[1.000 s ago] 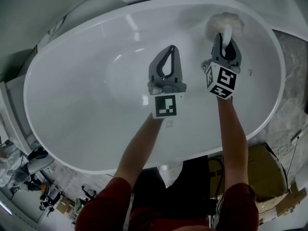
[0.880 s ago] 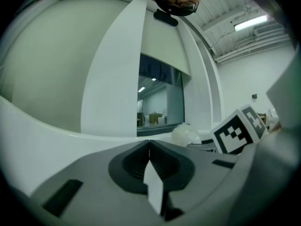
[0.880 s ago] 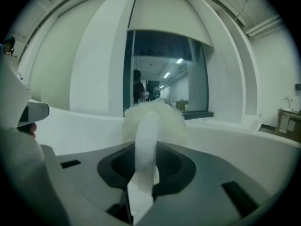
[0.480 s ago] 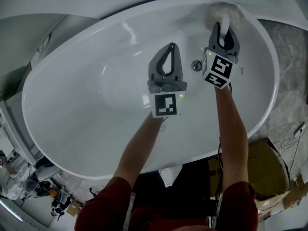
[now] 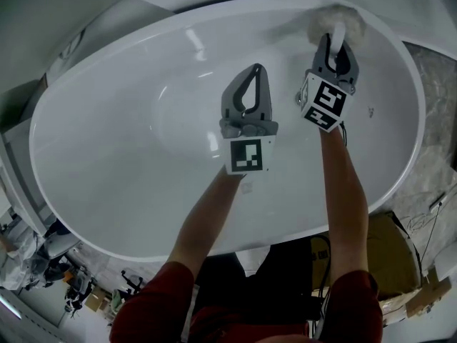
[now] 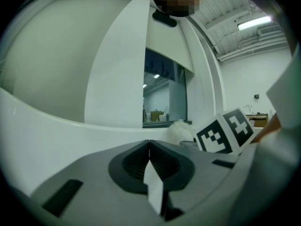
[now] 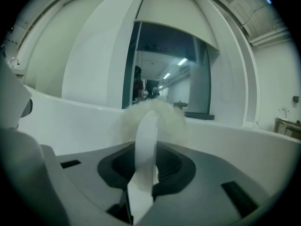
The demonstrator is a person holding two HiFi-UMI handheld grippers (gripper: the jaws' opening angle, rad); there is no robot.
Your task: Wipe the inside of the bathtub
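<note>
The white oval bathtub [image 5: 107,213] fills the head view. My right gripper [image 5: 335,47] is shut on the white handle [image 5: 337,34] of a fluffy white wiping pad [image 5: 335,17], which presses against the tub's far inner wall just under the rim. In the right gripper view the handle [image 7: 146,140] runs up between the jaws to the pad [image 7: 162,113]. My left gripper [image 5: 255,70] hangs over the tub's middle, shut with nothing in it. From the left gripper view, the left gripper [image 6: 149,146] has the pad [image 6: 181,130] and the right gripper's marker cube [image 6: 225,131] just to its right.
A cardboard box [image 5: 393,252] stands on the stone floor [image 5: 435,120] outside the tub's right side. Small clutter [image 5: 57,277] lies on the floor at the lower left. White wall panels rise behind the tub's far rim [image 7: 70,112].
My right gripper has pushed the pad a little farther up the far wall, toward the rim. The left gripper has stayed over the tub's middle.
</note>
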